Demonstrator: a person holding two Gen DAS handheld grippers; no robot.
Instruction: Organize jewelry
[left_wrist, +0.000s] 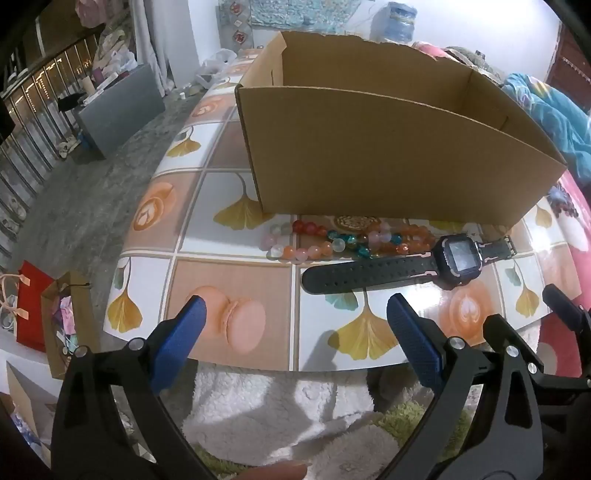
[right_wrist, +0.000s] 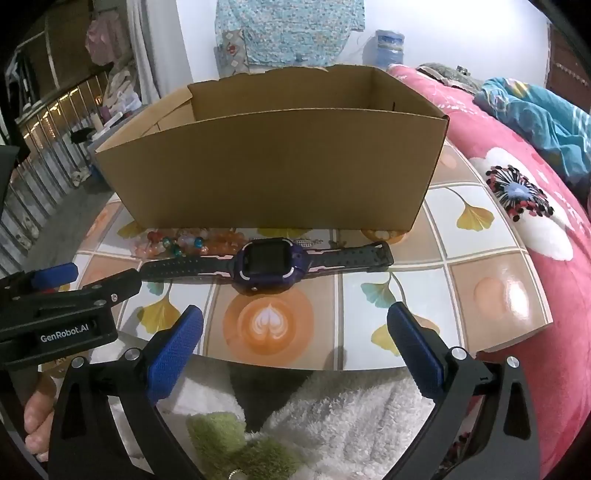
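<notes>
A black and purple smartwatch (left_wrist: 424, 264) lies flat on the patterned board, just in front of an open cardboard box (left_wrist: 388, 147). Strings of coloured beads (left_wrist: 332, 240) lie between the watch strap and the box wall. In the right wrist view the watch (right_wrist: 266, 264) is centred, the beads (right_wrist: 184, 242) are to its left and the box (right_wrist: 273, 166) stands behind. My left gripper (left_wrist: 297, 314) is open and empty, near the board's front edge. My right gripper (right_wrist: 295, 325) is open and empty, in front of the watch.
The board (left_wrist: 236, 288) rests on a bed with a pink floral blanket (right_wrist: 535, 221) to the right and a white fluffy towel (left_wrist: 280, 406) at the front. Gift bags (left_wrist: 37, 314) stand on the floor to the left. The left gripper's body shows in the right wrist view (right_wrist: 62, 306).
</notes>
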